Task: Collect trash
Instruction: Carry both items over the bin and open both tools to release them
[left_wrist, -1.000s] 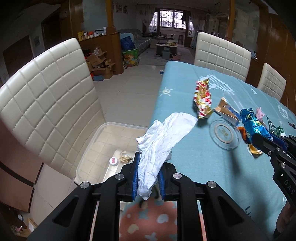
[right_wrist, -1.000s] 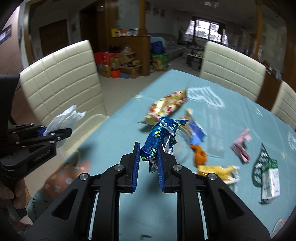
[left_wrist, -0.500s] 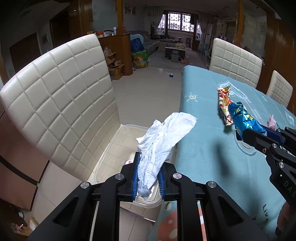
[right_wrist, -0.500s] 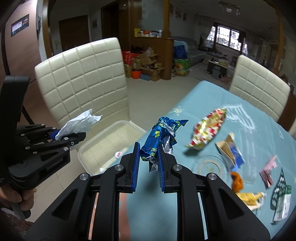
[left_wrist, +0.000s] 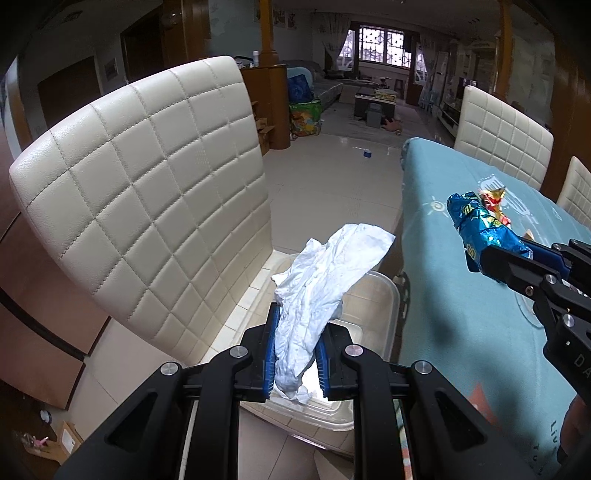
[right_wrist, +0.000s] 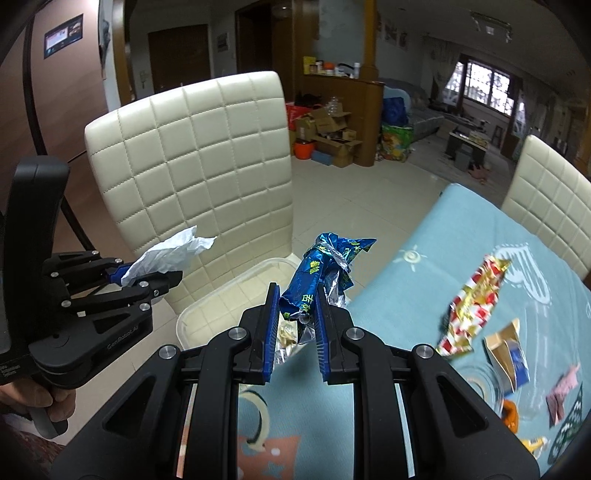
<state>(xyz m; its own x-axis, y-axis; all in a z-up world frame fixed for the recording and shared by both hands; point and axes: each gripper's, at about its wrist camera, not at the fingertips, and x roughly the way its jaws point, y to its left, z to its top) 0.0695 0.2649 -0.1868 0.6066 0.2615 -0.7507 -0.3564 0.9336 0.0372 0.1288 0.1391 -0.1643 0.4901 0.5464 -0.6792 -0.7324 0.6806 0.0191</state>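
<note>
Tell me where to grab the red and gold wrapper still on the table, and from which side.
Grip the red and gold wrapper across its narrow middle, coming down from above. It lies flat and long on the tablecloth, its twisted ends flaring wider than the waist. Close the pads across its width; the brown carton near its lower end makes that end tighter.

Soft, dim daylight comes from the barred window (left_wrist: 380, 46) far ahead of the gripper, blown out white. The floor (left_wrist: 332, 173) carries a pale sheen. Both views bow strongly, with black vignette in the corners. The red wrapper (right_wrist: 472, 306) right of the gripper is smeared by motion blur; a soft shadow lies on the counter (left_wrist: 454, 325)
</note>
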